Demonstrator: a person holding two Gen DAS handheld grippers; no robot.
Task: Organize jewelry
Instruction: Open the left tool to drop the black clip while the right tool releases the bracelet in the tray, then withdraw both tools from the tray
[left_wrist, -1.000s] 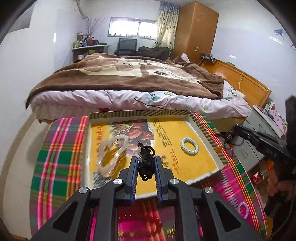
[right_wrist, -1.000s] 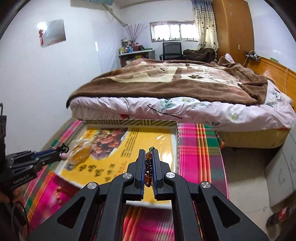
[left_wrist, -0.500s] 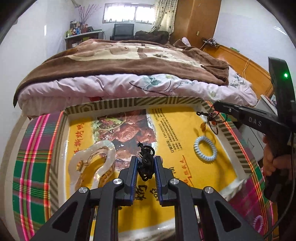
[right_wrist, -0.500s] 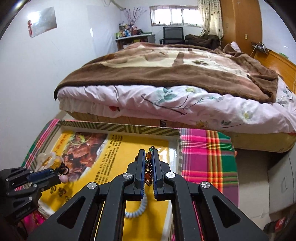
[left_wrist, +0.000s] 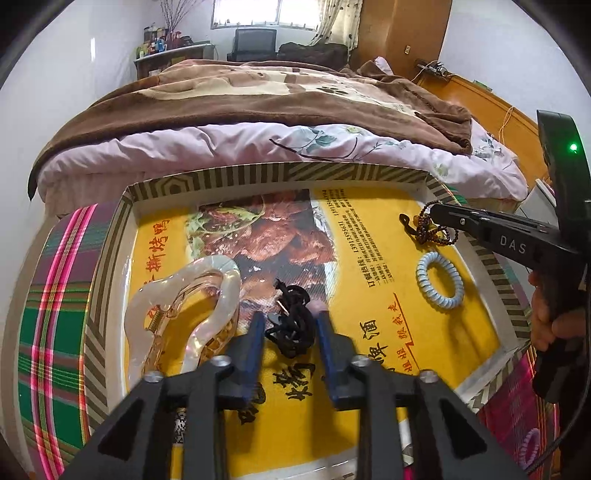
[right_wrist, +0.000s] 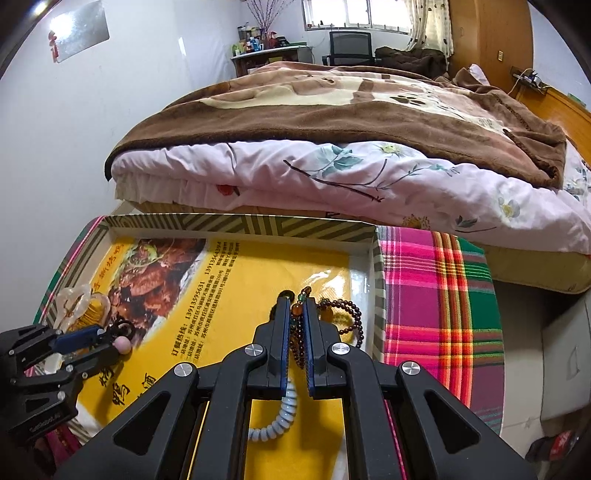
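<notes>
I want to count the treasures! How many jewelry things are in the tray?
4: clear hair claw at left, black cord piece beside it, blue coil tie at right, brown bead bracelet behind it.

The tray (left_wrist: 280, 173) looked like printed cardboard, its yellow liner (left_wrist: 373, 295) glossy under clear film. At nine o'clock lay a translucent, shiny plastic hair claw (left_wrist: 184, 306). The plaid tablecloth (right_wrist: 436, 291) was woven, the brown blanket (right_wrist: 332, 114) plush.

My left gripper (left_wrist: 290, 325) and right gripper (right_wrist: 295, 325): black frames, blue pads, silver screws; "DAS" lettering, green light at two o'clock.
</notes>
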